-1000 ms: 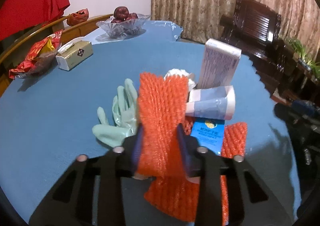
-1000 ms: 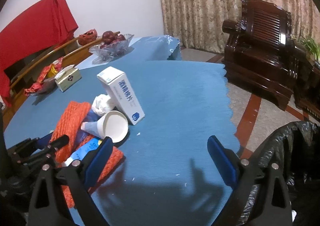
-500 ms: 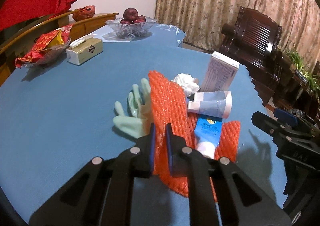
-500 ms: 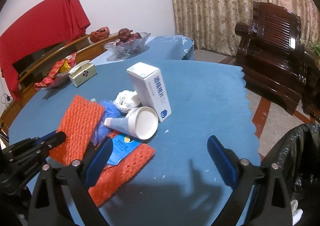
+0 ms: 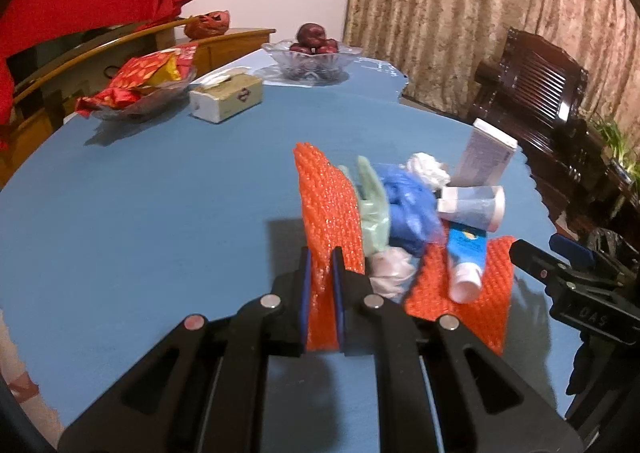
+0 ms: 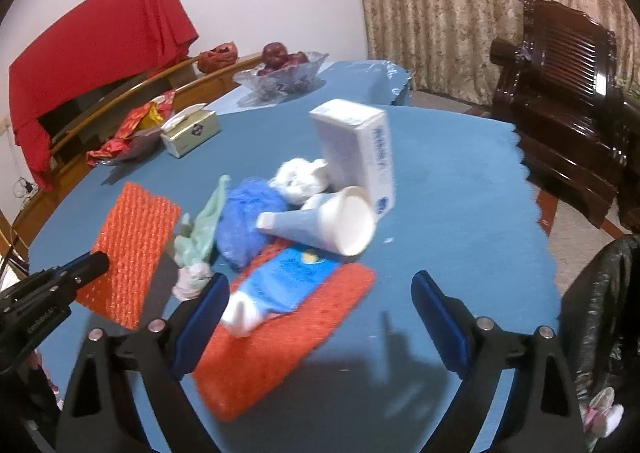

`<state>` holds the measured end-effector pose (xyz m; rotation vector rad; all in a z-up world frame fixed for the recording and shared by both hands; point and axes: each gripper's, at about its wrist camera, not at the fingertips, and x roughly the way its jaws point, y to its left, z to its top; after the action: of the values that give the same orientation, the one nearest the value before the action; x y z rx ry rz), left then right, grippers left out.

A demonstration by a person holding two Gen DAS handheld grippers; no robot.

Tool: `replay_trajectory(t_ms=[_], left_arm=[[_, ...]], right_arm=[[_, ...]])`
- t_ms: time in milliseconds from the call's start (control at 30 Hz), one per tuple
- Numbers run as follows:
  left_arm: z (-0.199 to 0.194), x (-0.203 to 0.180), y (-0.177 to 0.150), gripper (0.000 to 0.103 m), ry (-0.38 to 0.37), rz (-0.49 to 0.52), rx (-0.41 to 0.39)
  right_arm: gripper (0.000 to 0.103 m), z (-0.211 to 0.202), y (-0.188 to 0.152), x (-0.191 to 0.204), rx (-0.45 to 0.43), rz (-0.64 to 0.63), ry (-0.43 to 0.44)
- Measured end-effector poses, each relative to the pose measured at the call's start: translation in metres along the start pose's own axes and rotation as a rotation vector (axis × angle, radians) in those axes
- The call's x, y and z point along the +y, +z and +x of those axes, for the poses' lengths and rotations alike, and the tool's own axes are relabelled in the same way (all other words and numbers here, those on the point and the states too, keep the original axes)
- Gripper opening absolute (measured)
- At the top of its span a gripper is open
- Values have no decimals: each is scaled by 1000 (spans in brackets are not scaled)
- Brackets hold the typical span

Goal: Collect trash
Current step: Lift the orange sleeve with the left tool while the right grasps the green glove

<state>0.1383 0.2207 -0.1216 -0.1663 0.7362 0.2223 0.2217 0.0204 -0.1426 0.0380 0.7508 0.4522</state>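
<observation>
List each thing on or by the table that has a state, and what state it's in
Left gripper: shut on orange foam net.
Orange foam net: lifted on edge.
Right gripper: open, empty.
Paper cup: tipped on its side.
White box: standing upright.
Blue tube: lying on second foam net, cap on.
Black bin bag: open.

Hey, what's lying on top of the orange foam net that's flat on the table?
A blue tube with a white cap lies on the flat orange foam net. A paper cone cup overlaps the net's far end; whatever lies beneath them is hidden.

Home: curtains (image 5: 460, 13), carved armchair (image 6: 560, 93)
</observation>
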Motion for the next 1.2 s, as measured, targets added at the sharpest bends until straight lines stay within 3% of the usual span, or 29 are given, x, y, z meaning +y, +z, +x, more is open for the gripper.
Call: replay_trajectory(t_ms=[267, 500, 667, 1000, 1200], left_arm=[[-4, 37, -3, 9, 48, -36, 7], [-6, 60, -3, 9, 70, -55, -6], [-2, 69, -4, 9, 74, -57, -4], [13, 84, -7, 9, 81, -78, 20], [15, 89, -6, 9, 86, -82, 20]], right_arm=[[75, 17, 3, 50, 17, -66, 75], [51, 45, 2, 87, 73, -103, 129], [44, 66, -1, 103, 115, -136, 117], [43, 95, 2, 116, 151, -177, 79], [29, 101, 6, 115, 163, -164, 87]])
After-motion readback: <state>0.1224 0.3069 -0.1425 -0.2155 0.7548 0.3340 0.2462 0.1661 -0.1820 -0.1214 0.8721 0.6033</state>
